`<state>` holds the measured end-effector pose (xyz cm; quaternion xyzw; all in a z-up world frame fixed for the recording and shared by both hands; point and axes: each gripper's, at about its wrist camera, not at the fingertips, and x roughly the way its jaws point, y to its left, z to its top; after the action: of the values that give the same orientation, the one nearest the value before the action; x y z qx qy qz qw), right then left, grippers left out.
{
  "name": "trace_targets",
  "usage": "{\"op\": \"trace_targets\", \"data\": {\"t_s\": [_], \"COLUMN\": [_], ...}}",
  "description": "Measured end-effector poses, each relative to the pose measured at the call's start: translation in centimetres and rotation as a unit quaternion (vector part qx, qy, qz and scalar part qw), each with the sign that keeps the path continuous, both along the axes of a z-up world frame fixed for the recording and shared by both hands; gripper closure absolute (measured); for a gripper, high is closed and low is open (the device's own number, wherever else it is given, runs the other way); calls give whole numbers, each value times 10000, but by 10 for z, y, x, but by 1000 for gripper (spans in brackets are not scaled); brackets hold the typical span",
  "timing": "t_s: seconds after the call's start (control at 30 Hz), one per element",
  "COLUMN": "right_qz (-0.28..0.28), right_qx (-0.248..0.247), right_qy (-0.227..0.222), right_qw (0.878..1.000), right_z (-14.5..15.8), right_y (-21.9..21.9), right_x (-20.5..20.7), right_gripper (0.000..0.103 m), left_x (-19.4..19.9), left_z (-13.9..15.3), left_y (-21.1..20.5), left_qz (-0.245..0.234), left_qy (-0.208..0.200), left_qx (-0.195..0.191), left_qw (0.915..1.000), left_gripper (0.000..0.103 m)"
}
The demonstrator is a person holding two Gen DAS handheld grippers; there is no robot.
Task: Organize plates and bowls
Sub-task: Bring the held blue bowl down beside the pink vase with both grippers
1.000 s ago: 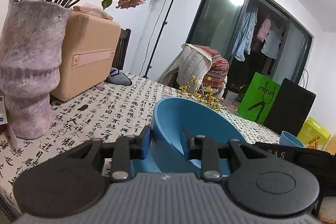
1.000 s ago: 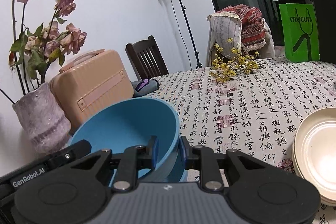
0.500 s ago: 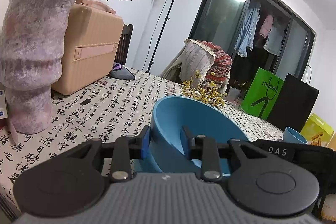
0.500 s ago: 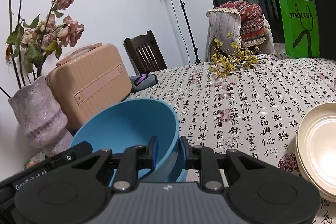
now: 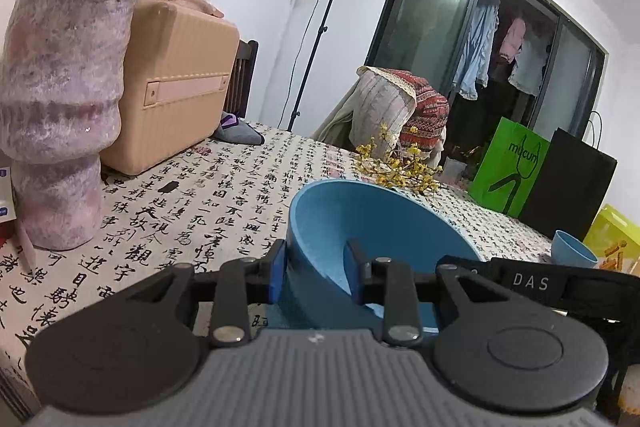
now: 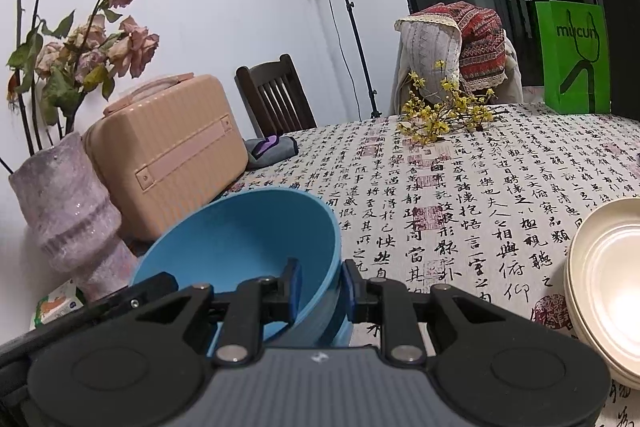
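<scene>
The table [image 6: 460, 195] is covered by a cloth printed with black calligraphy and red seals. At its left edge a mottled purple vase [image 6: 76, 219] is stood beside a beige case [image 6: 172, 155], with a grey pouch [image 6: 268, 151] just past the case. Yellow flowering twigs [image 6: 444, 115] are laid near the far edge, where a green bag [image 6: 574, 57] is stood. A stack of cream plates [image 6: 608, 287] is seen at the right edge.
</scene>
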<state>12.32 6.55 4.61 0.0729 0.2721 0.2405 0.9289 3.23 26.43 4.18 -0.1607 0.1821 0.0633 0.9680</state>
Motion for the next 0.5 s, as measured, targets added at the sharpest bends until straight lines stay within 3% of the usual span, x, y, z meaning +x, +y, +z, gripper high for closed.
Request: {"op": "trace_targets", "data": {"t_s": [0.5], "right_qz": [6], "right_qx": [-102], "right_qy": [-163], "right_qw": [9998], "right_z": [-10], "right_y": [3], "right_x": [3], "right_gripper": [82], "left_x": [4], "left_z": [-7], "left_y": [-13], "left_qz": [127], "left_qy": [-13], "left_qx": [447], "left_qw": [9989], "left_gripper": [73]}}
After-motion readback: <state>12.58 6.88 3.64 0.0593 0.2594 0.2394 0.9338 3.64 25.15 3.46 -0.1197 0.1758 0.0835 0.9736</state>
